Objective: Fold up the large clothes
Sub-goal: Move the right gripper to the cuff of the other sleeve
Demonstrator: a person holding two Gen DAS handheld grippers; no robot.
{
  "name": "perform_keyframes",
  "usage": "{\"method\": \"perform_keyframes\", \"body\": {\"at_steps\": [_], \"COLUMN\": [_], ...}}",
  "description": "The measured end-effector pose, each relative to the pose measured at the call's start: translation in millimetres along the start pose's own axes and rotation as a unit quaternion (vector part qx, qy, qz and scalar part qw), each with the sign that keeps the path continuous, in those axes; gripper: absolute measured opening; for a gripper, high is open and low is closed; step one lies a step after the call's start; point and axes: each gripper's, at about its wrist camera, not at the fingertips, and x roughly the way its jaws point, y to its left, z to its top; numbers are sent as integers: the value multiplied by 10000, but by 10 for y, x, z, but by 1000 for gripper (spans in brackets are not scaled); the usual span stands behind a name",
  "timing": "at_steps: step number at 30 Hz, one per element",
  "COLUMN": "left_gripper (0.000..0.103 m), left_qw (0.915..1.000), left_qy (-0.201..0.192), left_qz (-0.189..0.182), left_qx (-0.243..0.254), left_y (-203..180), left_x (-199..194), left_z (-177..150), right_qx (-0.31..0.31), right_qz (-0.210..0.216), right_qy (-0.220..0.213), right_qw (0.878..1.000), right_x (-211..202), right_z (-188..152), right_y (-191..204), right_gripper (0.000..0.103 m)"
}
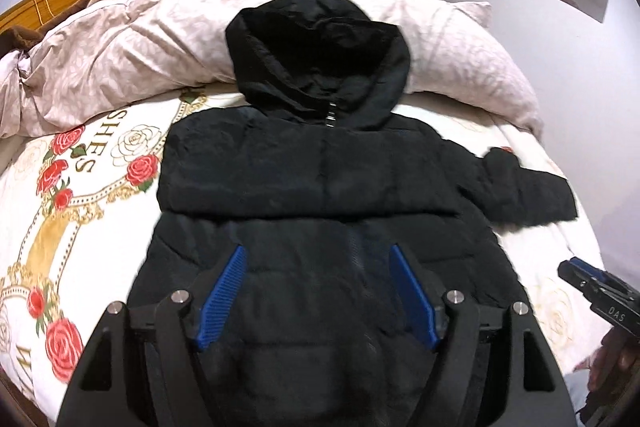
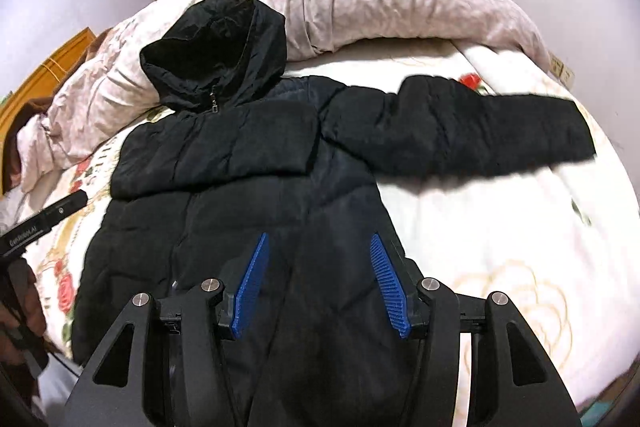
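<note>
Jacket: the black hooded puffer jacket (image 1: 320, 187) is lying zip-up on the floral bedsheet (image 1: 80, 187), directly ahead of and beneath both claws, its hood (image 1: 316, 63) resting against the pink duvet (image 1: 120, 43) at the far end.
Left sleeve: it is lying folded across the chest (image 2: 216, 147), just beyond the left gripper (image 1: 316, 293).
Right sleeve: it (image 2: 460, 127) is stretching out flat, ahead and to the outer side of the right gripper (image 2: 320, 281) — not yet folded.
Left claw: it is hovering spread wide over the lower body of the jacket, nothing pinched.
Right claw: its jaws are standing apart with no cloth pressed between the blue pads (image 2: 386, 283) — empty, hanging above the hem area.
Step in hand: one sleeve looks done; both claws appear to be between grasps.
Next move: likely reaching forward and outward to the right cuff, pinching it, then carrying it inward across the chest — the puffy fabric is likely needing a firm bite.
</note>
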Motion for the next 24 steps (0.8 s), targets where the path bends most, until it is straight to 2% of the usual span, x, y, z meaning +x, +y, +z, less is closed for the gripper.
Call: {"method": "perform_keyframes", "body": {"at_steps": [3,10,15,24], "left_gripper": [76,76,76,76], "left_qw": [10000,9998,9997,9991], "left_qy": [-11,86,204,289], "left_qz": [-46,-47,-44,-94], "left_qx": [77,180,104,288], "left_y": [-142,-334,-388,-588], "left_x": [-174,-349,-276,26], "left_z": [-94,-245,-283,-166], "right_qx": [88,183,284,405], "right_qz": [12,-52,-116,-215], "right_qy": [-25,-68,-148,-144], "right_qw": [10000,9998,9994,9988], "right_x": [-183,-394,-433,-272], "right_z": [-106,-231,-213,-88], "right_y": [-56,-189,-316,-592], "right_gripper": [60,61,61,61]}}
